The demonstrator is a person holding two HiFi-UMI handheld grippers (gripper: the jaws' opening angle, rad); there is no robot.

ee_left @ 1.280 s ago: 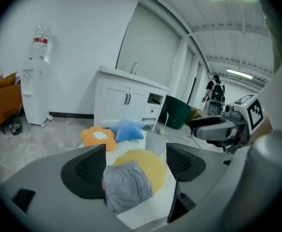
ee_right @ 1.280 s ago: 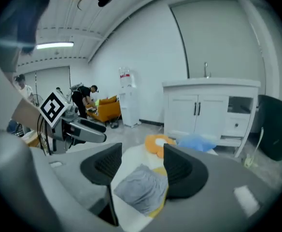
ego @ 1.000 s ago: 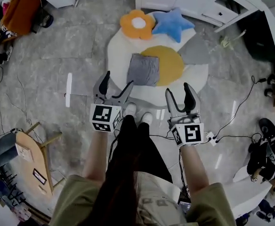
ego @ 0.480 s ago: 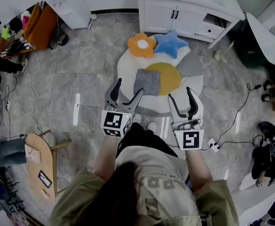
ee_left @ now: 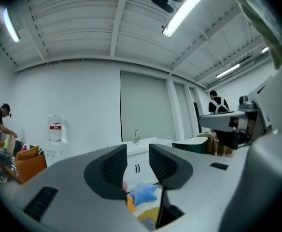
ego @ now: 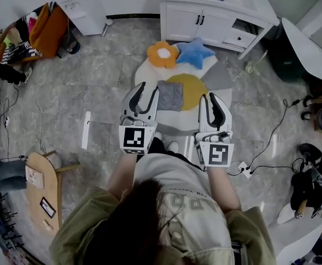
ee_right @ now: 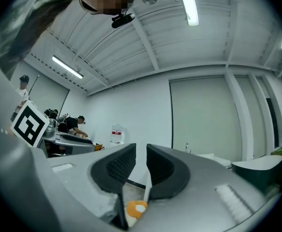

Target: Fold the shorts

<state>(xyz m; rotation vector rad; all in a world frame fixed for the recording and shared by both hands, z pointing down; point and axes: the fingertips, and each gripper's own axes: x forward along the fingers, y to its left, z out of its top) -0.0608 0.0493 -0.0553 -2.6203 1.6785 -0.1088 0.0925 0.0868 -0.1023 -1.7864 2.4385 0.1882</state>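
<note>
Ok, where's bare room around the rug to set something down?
Bare: the grey tile floor left of the round rug. Crowded: the rug's far edge, with flower cushion and star cushion; folded shorts lie mid-rug; a power strip lies right.

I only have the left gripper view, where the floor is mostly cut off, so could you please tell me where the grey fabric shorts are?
Observer: The grey fabric shorts lie folded flat on the round white rug, partly over its yellow circle.
Operator: Is either gripper touching them?
Observer: No, the left gripper and right gripper are both held up off the floor, clear of them.
Operator: And the right gripper's jaws?
Observer: Like the left's, they have just been closing to a narrow gap, with nothing between them.
</note>
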